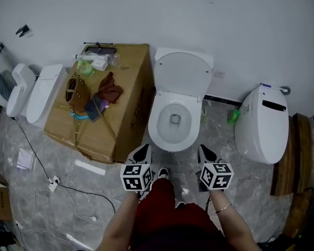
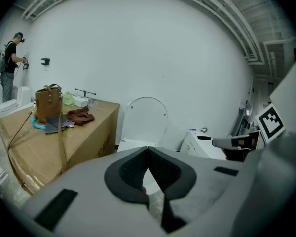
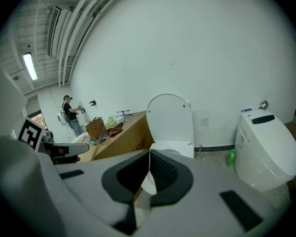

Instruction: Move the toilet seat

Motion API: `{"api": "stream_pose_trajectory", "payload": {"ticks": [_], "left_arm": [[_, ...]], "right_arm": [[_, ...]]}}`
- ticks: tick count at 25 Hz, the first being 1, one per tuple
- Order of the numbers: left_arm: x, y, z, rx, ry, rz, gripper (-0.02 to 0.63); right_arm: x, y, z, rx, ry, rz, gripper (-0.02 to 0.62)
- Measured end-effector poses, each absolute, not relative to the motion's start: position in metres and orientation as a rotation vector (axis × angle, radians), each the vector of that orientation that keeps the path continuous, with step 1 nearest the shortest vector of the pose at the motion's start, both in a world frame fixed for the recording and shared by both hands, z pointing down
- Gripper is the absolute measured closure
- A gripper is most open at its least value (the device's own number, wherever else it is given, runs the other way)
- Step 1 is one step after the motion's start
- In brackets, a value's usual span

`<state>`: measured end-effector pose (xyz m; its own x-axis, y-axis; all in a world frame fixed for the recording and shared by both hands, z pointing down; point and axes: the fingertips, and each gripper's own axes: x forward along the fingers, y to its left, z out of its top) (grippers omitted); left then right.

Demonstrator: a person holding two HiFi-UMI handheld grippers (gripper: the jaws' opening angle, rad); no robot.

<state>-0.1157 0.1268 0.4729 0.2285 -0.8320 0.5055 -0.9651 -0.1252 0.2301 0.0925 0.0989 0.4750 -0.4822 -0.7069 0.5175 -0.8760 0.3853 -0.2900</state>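
A white toilet stands against the wall with its seat and lid (image 1: 182,75) raised upright and the bowl (image 1: 159,132) open below. In the left gripper view the raised seat (image 2: 147,115) is straight ahead, and in the right gripper view the raised seat (image 3: 170,117) sits just right of centre. My left gripper (image 1: 142,150) is shut and empty, in front of the bowl's left side. Level with it, my right gripper (image 1: 205,151) is also shut and empty by the bowl's right front. Both stand short of the toilet, touching nothing. Each gripper's own view shows the pads pressed together at the left gripper (image 2: 147,154) and the right gripper (image 3: 149,157).
A big cardboard box (image 1: 131,109) lies left of the toilet with a brown handbag (image 1: 76,90) and a cloth on it. A closed white toilet (image 1: 261,124) stands to the right, a green bottle (image 1: 233,116) between them. More toilets (image 1: 44,93) and floor cables lie at left. A person (image 2: 10,63) stands far off.
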Motion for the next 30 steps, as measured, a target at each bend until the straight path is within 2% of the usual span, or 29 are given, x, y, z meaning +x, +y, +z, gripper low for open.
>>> {"api": "stream_pose_trajectory", "payload": {"ticks": [7, 13, 30], "left_arm": [[-0.146, 0.062, 0.490, 2.002, -1.606, 0.395, 0.578], [-0.146, 0.030, 0.504, 2.021, -1.499, 0.390, 0.578], [-0.149, 0.005, 0.607, 1.850, -1.436, 0.519, 0.575]], "right_arm": [[0.076, 0.049, 0.493, 1.399, -2.264, 0.791, 0.578], [0.076, 0.025, 0.506, 1.455, -2.200, 0.829, 0.578], [0.086, -0.007, 0.604, 1.370, -2.026, 0.979, 0.577]]}}
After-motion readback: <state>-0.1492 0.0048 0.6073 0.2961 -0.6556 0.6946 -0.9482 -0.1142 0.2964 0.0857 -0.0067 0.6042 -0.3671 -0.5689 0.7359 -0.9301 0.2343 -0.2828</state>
